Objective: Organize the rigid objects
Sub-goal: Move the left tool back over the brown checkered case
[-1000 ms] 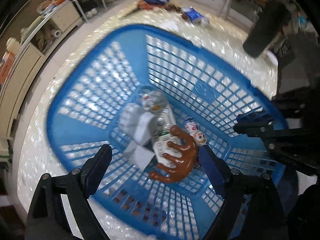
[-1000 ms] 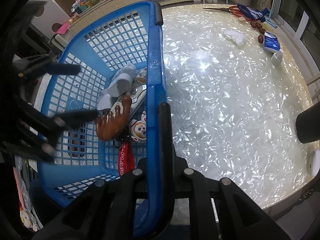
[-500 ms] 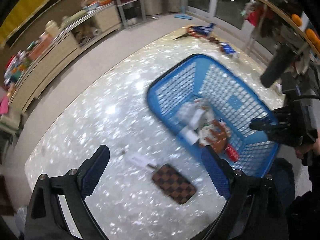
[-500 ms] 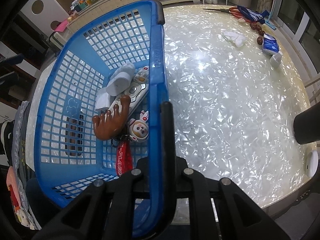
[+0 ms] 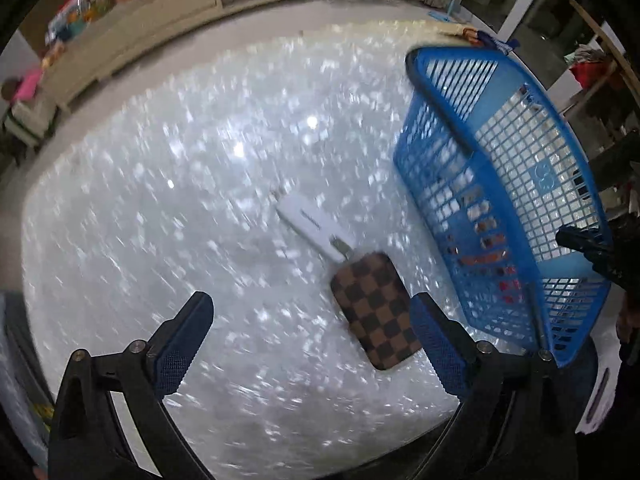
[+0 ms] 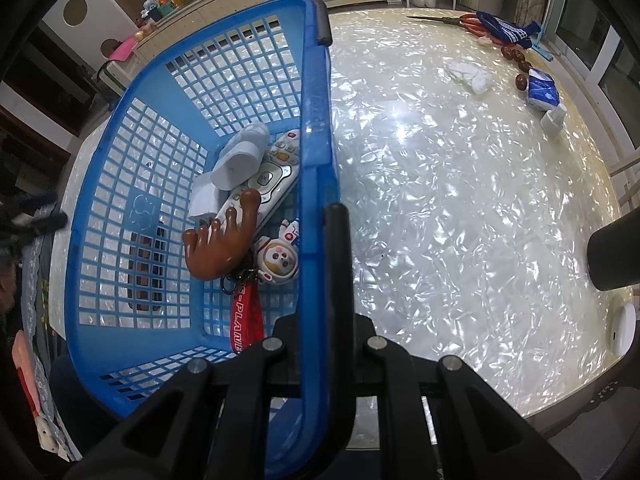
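While the right gripper [image 6: 320, 240] is clamped on the blue basket [image 6: 316, 80] rim, fingers squeezed onto the plastic edge, the left gripper [image 5: 310, 344] hangs spread wide w/ nothing between its blue pads [image 5: 180, 348], just over the pearly white table [image 5: 160, 200].

Using the basket as the ref point: a brown checkered case [image 5: 374, 312] lies flat on the table just beside the basket's outer wall, near the left gripper's right-hand finger but not touching it afaict. A white flat stick-like gadget [image 5: 308, 220] sits at the case's far end, its metal tip touching or nearly touching the case, can't tell which bc of blur.

Inside the basket: a brown hand-shaped thing [image 6: 224, 244] lies on a white remote [image 6: 268, 180], a white roll-ish object [image 6: 240, 156] next to it, an astronaut keychain figure [image 6: 280, 256] up against the gripped wall, and a red strap [image 6: 246, 316] w/ white lettering.

Well apart from the basket, at the table's far edge: blue cloth [image 6: 504, 28], scissors [image 6: 444, 19], a blue packet [image 6: 542, 92], a white crumpled wad [image 6: 470, 74].
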`<control>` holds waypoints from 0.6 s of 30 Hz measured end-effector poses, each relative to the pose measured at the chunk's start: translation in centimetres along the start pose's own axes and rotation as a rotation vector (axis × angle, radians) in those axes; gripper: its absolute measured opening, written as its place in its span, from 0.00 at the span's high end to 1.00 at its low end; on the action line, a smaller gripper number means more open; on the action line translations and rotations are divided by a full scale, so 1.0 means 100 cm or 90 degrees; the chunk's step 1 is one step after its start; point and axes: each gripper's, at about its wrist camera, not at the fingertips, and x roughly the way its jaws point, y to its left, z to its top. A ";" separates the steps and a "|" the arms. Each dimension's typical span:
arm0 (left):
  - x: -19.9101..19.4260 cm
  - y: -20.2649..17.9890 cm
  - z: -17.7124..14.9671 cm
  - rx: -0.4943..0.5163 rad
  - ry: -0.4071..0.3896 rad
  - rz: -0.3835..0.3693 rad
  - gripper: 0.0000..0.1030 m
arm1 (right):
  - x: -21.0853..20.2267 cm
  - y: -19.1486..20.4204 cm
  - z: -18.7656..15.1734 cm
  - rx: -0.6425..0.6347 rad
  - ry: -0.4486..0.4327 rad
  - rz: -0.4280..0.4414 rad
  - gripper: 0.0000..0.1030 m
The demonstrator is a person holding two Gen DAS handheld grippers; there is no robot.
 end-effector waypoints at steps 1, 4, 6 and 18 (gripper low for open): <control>0.007 -0.002 -0.003 0.000 0.010 -0.008 0.04 | 0.000 0.000 0.000 -0.001 0.000 0.000 0.90; 0.025 -0.008 -0.013 0.004 0.035 -0.019 0.04 | 0.000 0.000 0.000 0.000 0.000 0.000 0.90; 0.032 -0.012 -0.018 -0.001 0.044 -0.042 0.04 | 0.000 0.001 0.000 -0.002 0.000 0.000 0.90; 0.078 -0.013 -0.032 -0.130 0.088 -0.091 0.01 | 0.001 0.002 0.001 0.000 -0.001 0.007 0.88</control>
